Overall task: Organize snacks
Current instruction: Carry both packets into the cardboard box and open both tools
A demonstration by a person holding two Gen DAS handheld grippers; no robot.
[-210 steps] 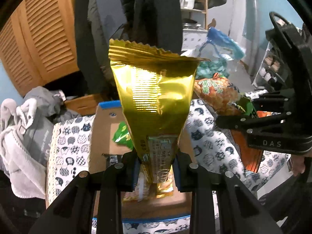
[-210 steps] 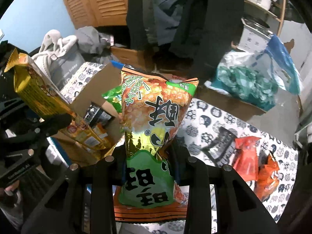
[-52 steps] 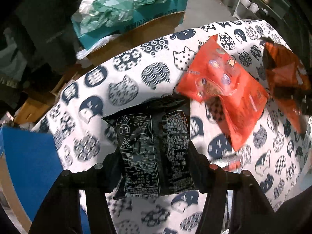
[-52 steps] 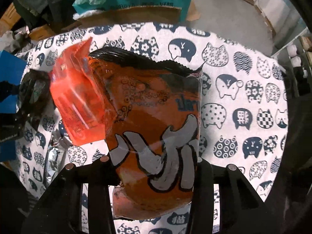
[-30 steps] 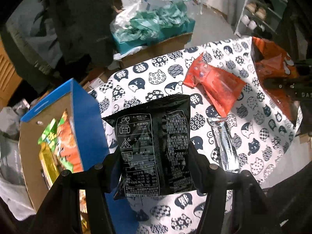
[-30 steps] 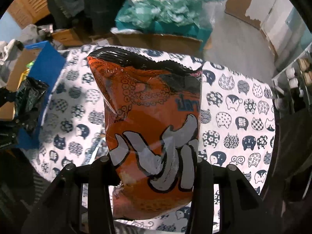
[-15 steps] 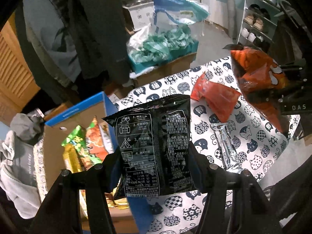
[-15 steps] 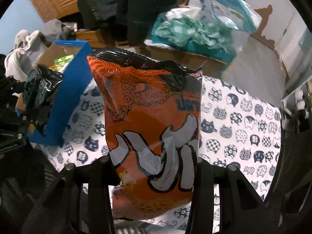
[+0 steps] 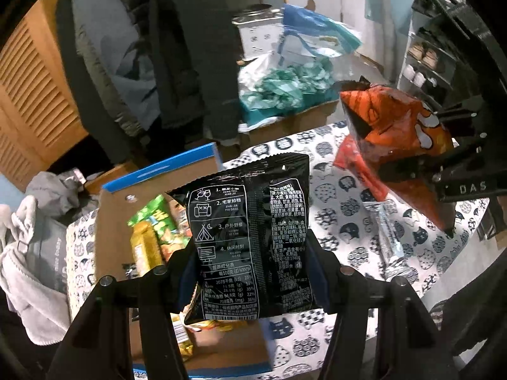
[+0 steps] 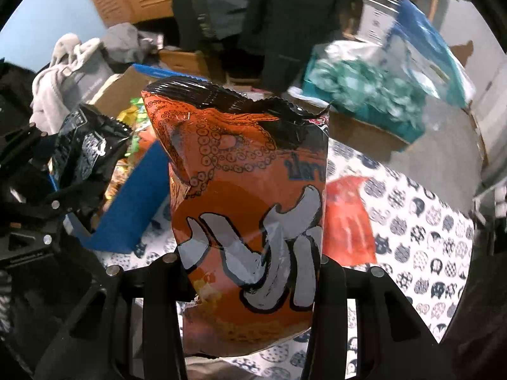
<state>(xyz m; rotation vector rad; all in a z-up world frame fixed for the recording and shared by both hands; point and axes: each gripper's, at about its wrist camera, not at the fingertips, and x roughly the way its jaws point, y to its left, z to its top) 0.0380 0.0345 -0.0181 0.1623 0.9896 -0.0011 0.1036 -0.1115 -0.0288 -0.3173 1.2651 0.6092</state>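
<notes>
Snacks: a black bag (image 9: 250, 237) is pinched upright in the left gripper (image 9: 250, 272); an orange bag (image 10: 250, 209) is pinched upright in the right gripper (image 10: 250, 281).
Box: the blue-edged cardboard box (image 9: 158, 171) sits at 9 o'clock of the black bag in the left view, with green and gold packets (image 9: 152, 231) standing inside it.
Change: a second ago the left view looked down on the table (image 9: 348, 209) with the box low at the left; now the box lies right behind the black bag and the hanging coats (image 9: 177, 47) fill the top. The right view then showed mostly tablecloth; now the box (image 10: 136, 209) and the other gripper show at 9 o'clock. Both grips are unchanged.
Fingers: both pairs press on their bags' sides; the pads themselves are covered by the bags.
Hidden: each bag blocks the middle of its own view. The bottom of the box is cut off behind the left gripper. The far background in the right view is blurred.
Left view only: a silver packet (image 9: 386, 234) lying on the table at 3 o'clock of the black bag, and the orange bag from the side.
Both views: a red packet (image 10: 348, 218) flat on the table, partly behind the orange bag.
</notes>
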